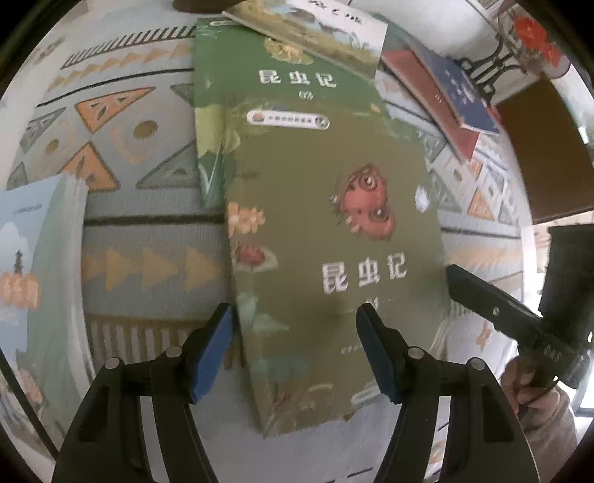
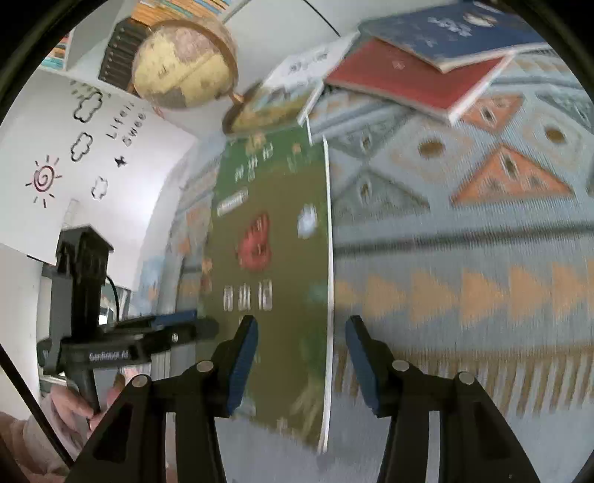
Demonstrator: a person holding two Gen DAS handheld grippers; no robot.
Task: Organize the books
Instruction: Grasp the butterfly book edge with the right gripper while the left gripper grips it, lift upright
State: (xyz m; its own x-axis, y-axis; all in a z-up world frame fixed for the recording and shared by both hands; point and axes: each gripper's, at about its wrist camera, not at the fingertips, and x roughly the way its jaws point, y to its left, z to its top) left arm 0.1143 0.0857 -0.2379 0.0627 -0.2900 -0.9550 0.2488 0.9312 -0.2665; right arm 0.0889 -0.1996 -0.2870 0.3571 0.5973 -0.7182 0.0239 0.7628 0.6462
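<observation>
An olive book with a red ladybug [image 1: 334, 241] lies on the patterned rug [image 1: 141, 230], partly over a green book [image 1: 230, 74] of the same series. My left gripper [image 1: 297, 330] hangs open just above the olive book's near end, its left pad by the book's left edge. In the right wrist view the olive book [image 2: 274, 241] shows its white page edge, which runs between the open fingers of my right gripper [image 2: 302, 356]. No pad presses on it. The left gripper [image 2: 196, 324] reaches in from the left at the book's other edge.
A red book [image 2: 401, 78] with a blue book [image 2: 456, 29] on it lies at the far right. A white picture book [image 2: 297, 70] overlaps the green one, beside a globe [image 2: 182, 63]. A pale blue book [image 1: 29, 260] lies at the left. A hand [image 1: 519, 382] holds the right gripper.
</observation>
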